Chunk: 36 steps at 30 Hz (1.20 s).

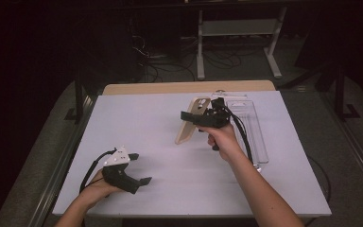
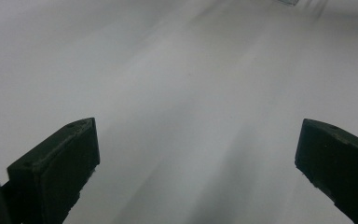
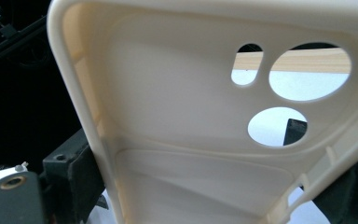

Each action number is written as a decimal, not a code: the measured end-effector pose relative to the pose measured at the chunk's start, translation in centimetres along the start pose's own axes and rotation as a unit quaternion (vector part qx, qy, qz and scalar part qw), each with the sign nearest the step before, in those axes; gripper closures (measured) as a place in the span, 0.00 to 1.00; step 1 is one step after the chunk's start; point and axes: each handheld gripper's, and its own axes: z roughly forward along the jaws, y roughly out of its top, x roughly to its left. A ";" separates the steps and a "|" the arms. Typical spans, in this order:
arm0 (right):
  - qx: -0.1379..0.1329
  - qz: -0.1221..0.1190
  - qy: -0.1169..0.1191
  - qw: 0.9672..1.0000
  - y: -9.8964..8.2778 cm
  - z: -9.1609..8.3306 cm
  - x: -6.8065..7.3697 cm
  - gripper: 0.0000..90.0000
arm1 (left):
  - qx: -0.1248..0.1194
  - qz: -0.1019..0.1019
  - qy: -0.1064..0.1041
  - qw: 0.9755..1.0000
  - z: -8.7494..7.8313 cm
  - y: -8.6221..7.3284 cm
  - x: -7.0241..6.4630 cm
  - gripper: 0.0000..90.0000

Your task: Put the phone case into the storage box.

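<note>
While the right gripper (image 1: 189, 116) pinches the phone case (image 1: 189, 122) edges, the left gripper (image 1: 142, 168) lies spread.

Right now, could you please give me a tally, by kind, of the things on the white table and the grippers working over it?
Cream soft plastic phone case: 1, held tilted by the right gripper
Clear plastic packaging tray: 1, lying flat
Black two-jaw grippers: 2, with the left gripper open and empty
Total: 4
</note>
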 end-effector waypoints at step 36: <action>-0.015 0.014 -0.047 0.999 4.4 -2.5 -2.4 0.11 | -0.003 -0.013 -0.002 1.000 0.0 0.1 -0.2 0.00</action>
